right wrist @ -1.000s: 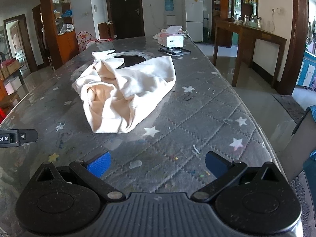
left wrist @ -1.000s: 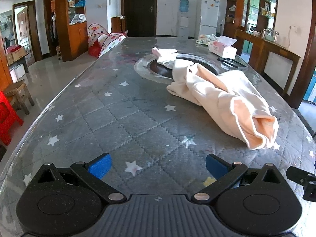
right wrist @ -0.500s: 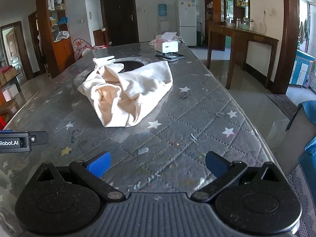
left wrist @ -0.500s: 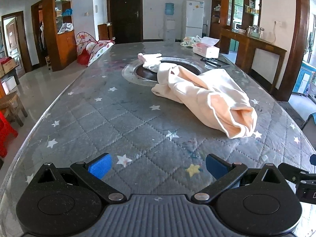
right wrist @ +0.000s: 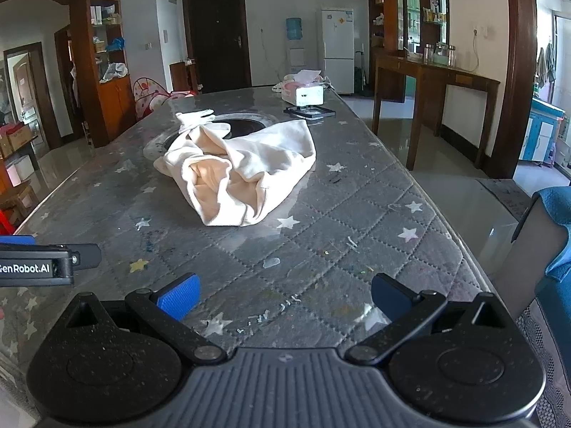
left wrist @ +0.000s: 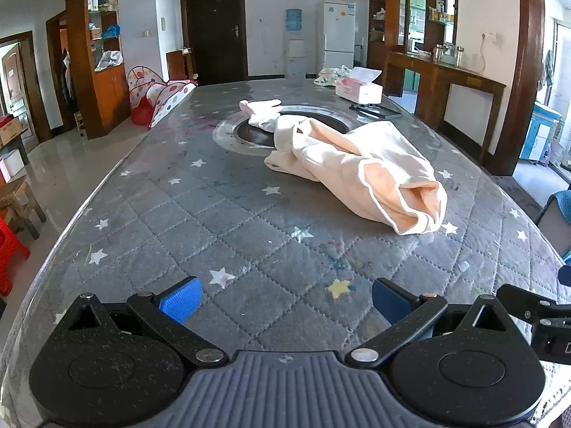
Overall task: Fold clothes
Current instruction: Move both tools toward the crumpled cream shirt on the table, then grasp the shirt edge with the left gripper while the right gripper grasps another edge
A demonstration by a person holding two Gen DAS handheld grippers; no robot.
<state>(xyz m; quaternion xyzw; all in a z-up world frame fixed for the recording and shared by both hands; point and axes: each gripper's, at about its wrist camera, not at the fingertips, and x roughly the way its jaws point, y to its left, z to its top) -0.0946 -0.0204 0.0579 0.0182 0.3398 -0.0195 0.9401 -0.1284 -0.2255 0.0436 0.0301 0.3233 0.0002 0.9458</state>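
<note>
Left wrist view: The left gripper [left wrist: 283, 297] is held low over the near end of the table [left wrist: 171, 221], its blue-padded fingers [left wrist: 181, 299] spread wide apart with nothing between them. The table carries a grey quilted cover printed with stars. The cream garment [left wrist: 360, 167] lies crumpled, stretching from the dark round inset [left wrist: 257, 132] at the table's centre toward the right edge, with an open peach-lined end facing the near right. It is well apart from the gripper. A small white cloth [left wrist: 260, 108] rests on the far rim of the inset, touching the garment's far end. A tissue box [left wrist: 358, 87] stands near the far right corner. Part of the right gripper's body [left wrist: 535, 315] shows at the near right edge.

Right wrist view: The right gripper [right wrist: 283, 296] is held over the near end of the table [right wrist: 392, 192], close to its right edge, fingers [right wrist: 178, 296] spread wide and empty. The garment [right wrist: 246, 171] lies ahead and to the left, at the table's middle, well apart from the fingers. The left gripper's body [right wrist: 39, 262] shows at the left edge.
</note>
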